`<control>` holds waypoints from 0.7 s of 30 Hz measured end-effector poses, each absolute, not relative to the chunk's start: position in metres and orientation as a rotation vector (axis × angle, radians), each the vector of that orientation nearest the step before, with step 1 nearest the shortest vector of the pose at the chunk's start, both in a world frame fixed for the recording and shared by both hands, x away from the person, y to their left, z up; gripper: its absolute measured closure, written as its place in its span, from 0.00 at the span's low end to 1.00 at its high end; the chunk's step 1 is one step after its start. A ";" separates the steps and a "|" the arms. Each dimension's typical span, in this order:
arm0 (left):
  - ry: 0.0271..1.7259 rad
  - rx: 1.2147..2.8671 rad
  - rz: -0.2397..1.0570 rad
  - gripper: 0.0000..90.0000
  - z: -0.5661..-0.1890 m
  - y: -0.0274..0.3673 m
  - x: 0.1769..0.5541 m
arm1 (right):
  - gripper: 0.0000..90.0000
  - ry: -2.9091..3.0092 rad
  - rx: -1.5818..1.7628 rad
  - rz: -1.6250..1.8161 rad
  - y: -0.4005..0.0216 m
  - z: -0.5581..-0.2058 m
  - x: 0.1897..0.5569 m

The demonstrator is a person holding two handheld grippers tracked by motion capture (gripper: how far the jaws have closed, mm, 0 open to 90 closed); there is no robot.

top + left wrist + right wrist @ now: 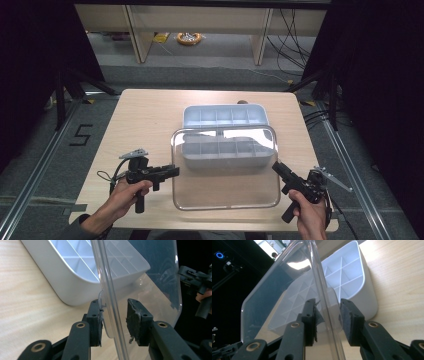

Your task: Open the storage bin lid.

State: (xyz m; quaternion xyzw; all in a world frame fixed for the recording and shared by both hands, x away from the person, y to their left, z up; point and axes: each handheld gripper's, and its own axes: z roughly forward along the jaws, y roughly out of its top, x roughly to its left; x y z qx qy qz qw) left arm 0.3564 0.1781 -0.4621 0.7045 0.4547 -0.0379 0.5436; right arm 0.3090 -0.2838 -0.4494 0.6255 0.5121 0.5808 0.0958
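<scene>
**Clear lid held at both side edges over the divided tray**

While the clear lid (pixel 226 167) hangs low over the wooden table (pixel 145 115), its far part overlaps the near half of the white divided tray (pixel 223 116). From that tray, the left gripper (pixel 172 171) sits at the lid's left edge and the right gripper (pixel 276 167) at its right edge, each in 1 hand. In the left gripper view the lid's rim (pixel 108 302) runs between the 2 jaws, pressed against 1 pad with a gap to the other. In the right gripper view the rim (pixel 322 290) stands between jaws closed to a narrow slot around it. Both grips look pinched on the lid.

I judge the lid light, stiff and slick, likely to slip or flex under a loose pinch. The raised rim at mid-edge, on opposite sides, seems the best place to hold it level.
</scene>
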 end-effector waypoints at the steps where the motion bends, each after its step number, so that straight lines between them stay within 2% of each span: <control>1: 1.075 1.675 -0.101 0.72 -0.464 0.177 0.355 | 0.75 1.513 1.846 1.736 -0.284 -0.451 0.308; 21: 1.059 1.726 -0.148 0.72 -0.476 0.174 0.334 | 0.74 1.511 1.904 1.714 -0.288 -0.468 0.279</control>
